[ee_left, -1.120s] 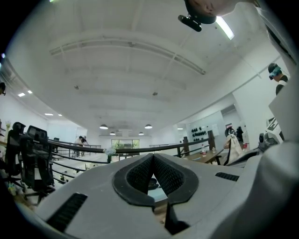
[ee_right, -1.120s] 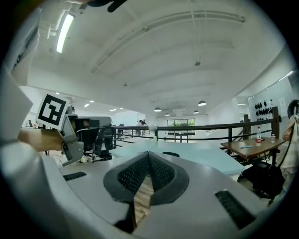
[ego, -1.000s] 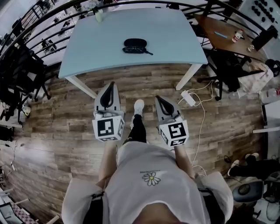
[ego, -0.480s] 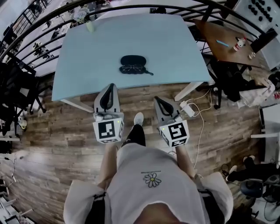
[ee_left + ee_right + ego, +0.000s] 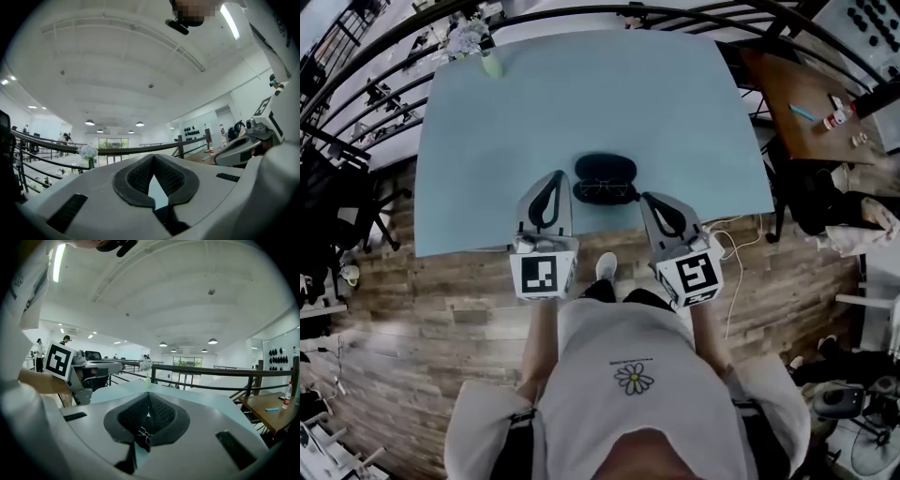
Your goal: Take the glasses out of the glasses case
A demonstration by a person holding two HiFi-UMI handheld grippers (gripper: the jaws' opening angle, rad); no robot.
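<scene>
A black glasses case (image 5: 606,166) lies open on the light blue table (image 5: 487,141), close to its near edge. The thin-framed glasses (image 5: 605,192) rest in the nearer half of the case. My left gripper (image 5: 558,175) is just left of the case with its tips together and nothing between them; its own view (image 5: 153,155) shows only table through the gap. My right gripper (image 5: 645,197) is just right of the case, also shut and holding nothing. The right gripper view (image 5: 149,393) shows the glasses (image 5: 143,432) low in the gap behind the tips.
A small vase of flowers (image 5: 487,61) stands at the table's far left corner. A black railing (image 5: 581,14) curves behind the table. A brown table (image 5: 806,94) with small items is at the right, dark chairs (image 5: 337,187) at the left. Wooden floor lies below.
The person has walked up to the table. The case, far ahead before, now lies between the two gripper tips, which have come over the table's near edge. Both grippers stayed shut.
</scene>
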